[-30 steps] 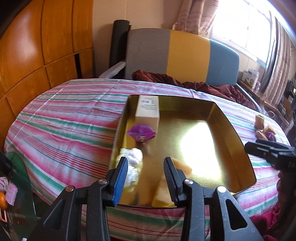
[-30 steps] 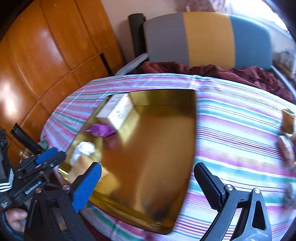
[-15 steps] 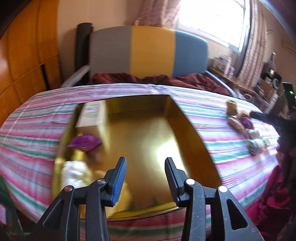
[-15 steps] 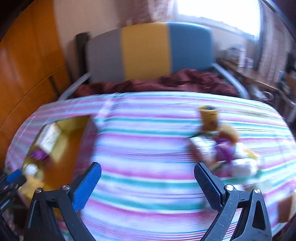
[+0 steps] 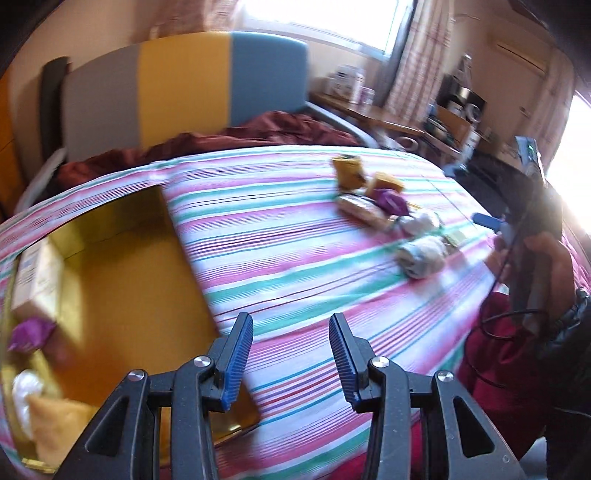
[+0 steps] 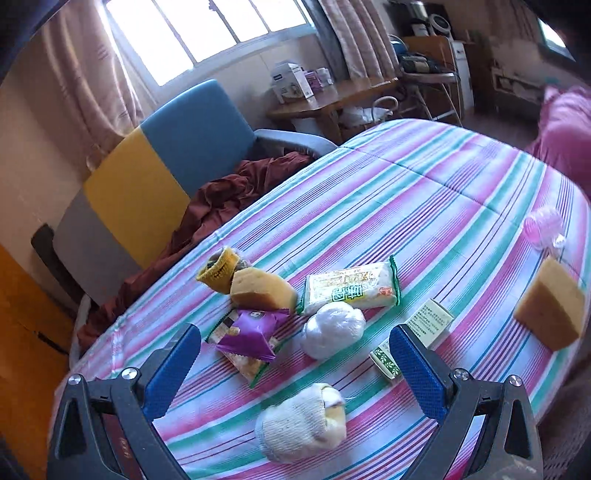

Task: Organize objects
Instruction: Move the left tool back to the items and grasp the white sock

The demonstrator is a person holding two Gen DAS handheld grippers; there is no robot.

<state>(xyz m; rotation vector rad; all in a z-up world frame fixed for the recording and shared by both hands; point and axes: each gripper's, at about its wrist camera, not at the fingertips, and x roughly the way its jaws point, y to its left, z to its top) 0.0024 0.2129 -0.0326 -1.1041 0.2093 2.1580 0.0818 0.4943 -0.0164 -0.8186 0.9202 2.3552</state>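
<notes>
The left claw (image 5: 291,354), jaws slightly apart and empty, hangs beside the gold tray (image 5: 122,280) on its left. The right claw (image 6: 291,369), spread wide and empty, is nearer the pile: the white bundle (image 6: 332,329) lies just ahead between its jaws.

Loose items cluster mid-table: a purple snack packet (image 6: 251,332), a white wrapped ball (image 6: 332,329), a rolled white sock (image 6: 301,422); a gold tray (image 5: 122,295) holds a carton (image 5: 35,278).

I'm in a lived-in home: curtained window (image 6: 221,33), colour-block armchair (image 6: 155,162), striped cloth on my table (image 6: 424,206).
</notes>
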